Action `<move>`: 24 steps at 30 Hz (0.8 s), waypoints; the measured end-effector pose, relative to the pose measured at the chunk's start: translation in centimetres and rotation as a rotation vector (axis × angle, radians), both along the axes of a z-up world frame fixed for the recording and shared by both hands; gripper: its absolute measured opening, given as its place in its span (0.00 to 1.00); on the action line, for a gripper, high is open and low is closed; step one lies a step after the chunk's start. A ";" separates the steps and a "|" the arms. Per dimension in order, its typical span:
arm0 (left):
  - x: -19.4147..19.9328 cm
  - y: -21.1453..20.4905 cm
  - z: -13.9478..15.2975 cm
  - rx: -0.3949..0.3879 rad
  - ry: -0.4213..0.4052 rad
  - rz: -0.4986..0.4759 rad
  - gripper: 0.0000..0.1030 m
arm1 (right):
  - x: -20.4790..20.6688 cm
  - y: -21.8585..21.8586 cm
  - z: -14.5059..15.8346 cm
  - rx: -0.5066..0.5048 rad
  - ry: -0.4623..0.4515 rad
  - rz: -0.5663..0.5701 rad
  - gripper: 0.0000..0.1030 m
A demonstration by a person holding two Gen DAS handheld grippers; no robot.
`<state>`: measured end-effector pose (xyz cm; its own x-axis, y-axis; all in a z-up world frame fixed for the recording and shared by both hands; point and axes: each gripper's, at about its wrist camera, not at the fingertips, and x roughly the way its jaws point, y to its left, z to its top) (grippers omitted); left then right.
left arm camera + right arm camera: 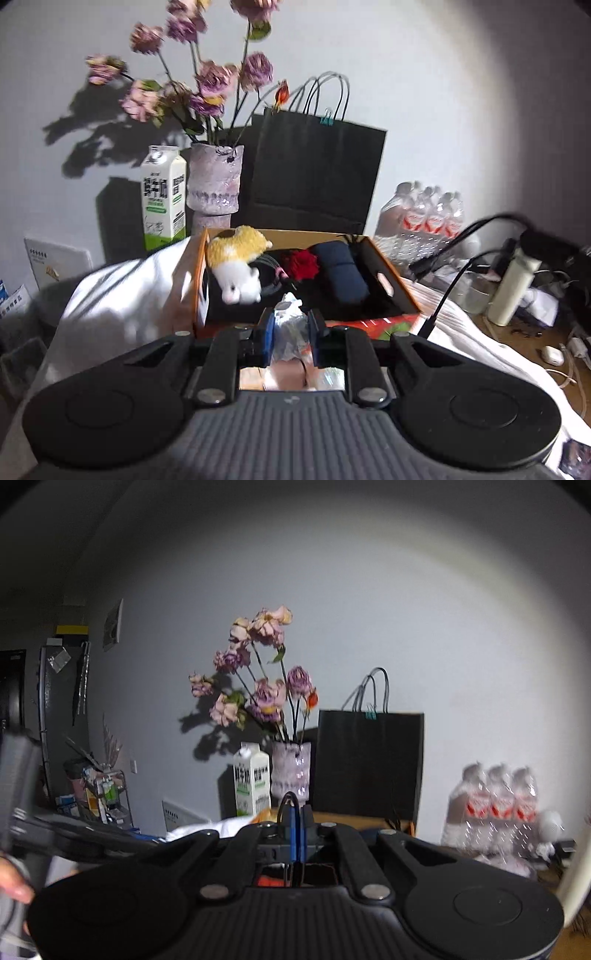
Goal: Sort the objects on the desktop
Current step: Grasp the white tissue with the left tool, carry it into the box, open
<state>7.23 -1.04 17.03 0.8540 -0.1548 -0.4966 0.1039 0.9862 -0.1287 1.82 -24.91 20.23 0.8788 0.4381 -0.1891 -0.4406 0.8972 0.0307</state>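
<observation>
Desktop clutter sits gathered in an orange cardboard box (384, 273) on a white cloth (122, 295): a yellow-and-white plush toy (236, 266), a red rose (303, 264) and a dark blue roll (343, 273). Just before the box, the left gripper (290, 328) is clamped on a small clear-wrapped packet (290, 325). The right gripper (297, 834) has its jaws pressed together with a thin black cable loop (288, 801) rising from between them. Behind stand a milk carton (164, 199), a vase (214, 177) and a black paper bag (317, 166).

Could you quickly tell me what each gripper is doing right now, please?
Left gripper: closed on a small clear plastic-wrapped packet.
Right gripper: closed, pads together; a thin black cable loops at its fingertips.
</observation>
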 end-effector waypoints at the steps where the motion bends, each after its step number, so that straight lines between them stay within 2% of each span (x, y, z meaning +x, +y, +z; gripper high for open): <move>1: 2.0 0.1 -0.1 0.003 0.021 0.002 0.19 | 1.6 0.2 0.6 0.004 0.013 0.010 0.01; 5: 9.3 0.0 -1.6 0.037 0.106 -0.011 0.19 | 9.3 2.4 1.1 0.010 0.101 0.022 0.01; 9: 14.7 0.7 -4.2 0.059 0.171 0.019 0.19 | 16.7 5.5 -0.9 -0.024 0.211 0.051 0.01; 12: 17.5 1.3 -6.2 0.049 0.216 0.023 0.19 | 21.6 7.4 -3.7 -0.074 0.286 0.052 0.01; 17: 20.2 0.3 -9.8 0.090 0.292 0.003 0.21 | 29.5 8.7 -11.1 -0.167 0.485 -0.022 0.01; 19: 20.7 0.3 -10.7 0.086 0.300 0.005 0.35 | 30.9 8.9 -13.3 -0.231 0.521 -0.080 0.02; 20: 20.9 0.4 -10.9 0.078 0.304 0.009 0.54 | 31.1 8.9 -14.2 -0.252 0.535 -0.099 0.02; 21: 21.0 0.5 -10.9 0.069 0.306 0.016 0.67 | 31.2 9.0 -14.9 -0.273 0.550 -0.105 0.03; 22: 20.9 0.5 -10.8 0.065 0.297 0.020 0.68 | 31.3 9.0 -15.5 -0.298 0.566 -0.106 0.10; 24: 20.6 0.4 -10.2 0.084 0.277 0.019 0.73 | 31.5 8.9 -16.0 -0.305 0.599 -0.096 0.15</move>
